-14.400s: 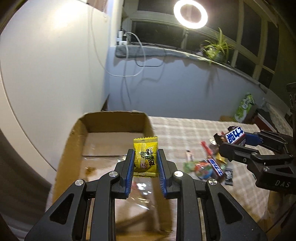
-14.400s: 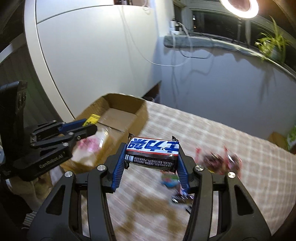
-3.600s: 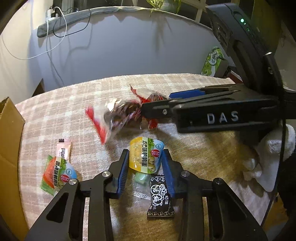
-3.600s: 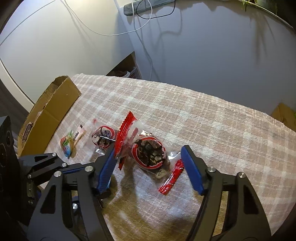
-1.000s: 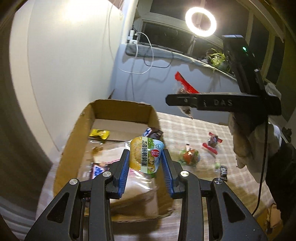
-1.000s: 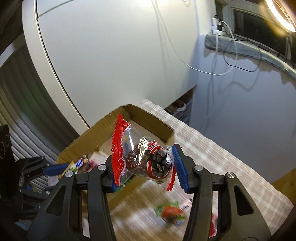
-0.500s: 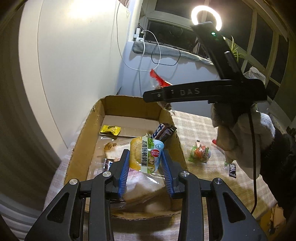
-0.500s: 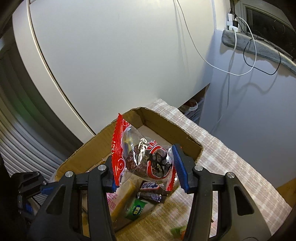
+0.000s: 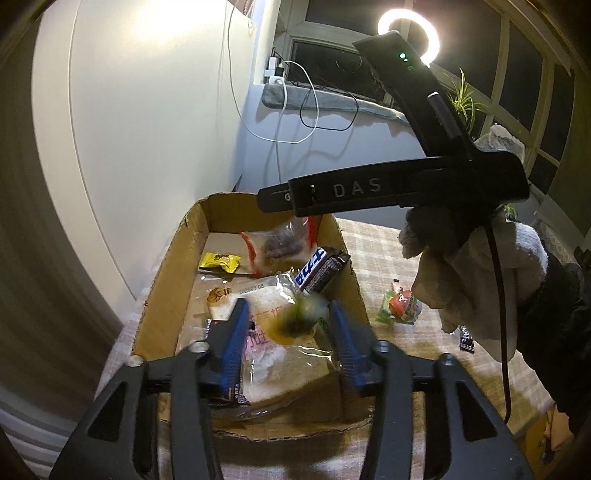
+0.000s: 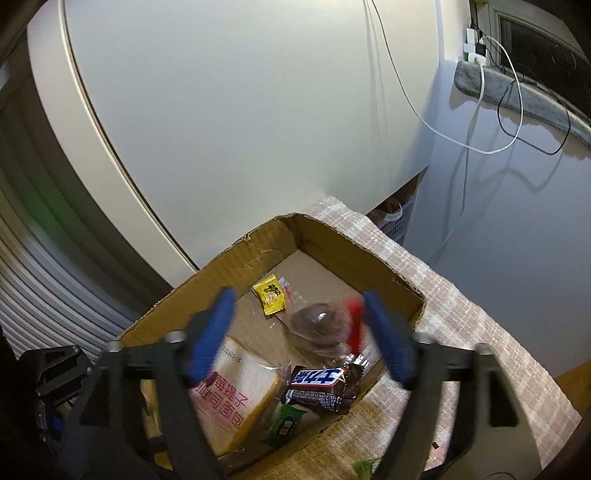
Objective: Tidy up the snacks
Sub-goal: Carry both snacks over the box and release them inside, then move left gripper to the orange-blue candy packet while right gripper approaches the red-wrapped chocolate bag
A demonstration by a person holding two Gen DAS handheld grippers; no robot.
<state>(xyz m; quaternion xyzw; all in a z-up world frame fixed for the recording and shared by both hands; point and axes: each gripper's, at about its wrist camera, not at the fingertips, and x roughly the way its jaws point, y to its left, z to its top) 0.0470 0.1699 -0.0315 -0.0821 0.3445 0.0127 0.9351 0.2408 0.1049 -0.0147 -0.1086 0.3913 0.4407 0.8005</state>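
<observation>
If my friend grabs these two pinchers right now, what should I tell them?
Left gripper: open over the cardboard box; a blurred yellow-green packet sits loose between its fingers, apparently dropping.
Right gripper: open above the red-edged clear packet, which is in the box.
Done: yellow packet, chocolate bar and bread are boxed.
Left: green-red packet and small black packet lie on the checked cloth.

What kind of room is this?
Probably a room in someone's home: a checked tablecloth, a potted plant by dark windows, chargers plugged in on the sill. A ring light suggests filming.
</observation>
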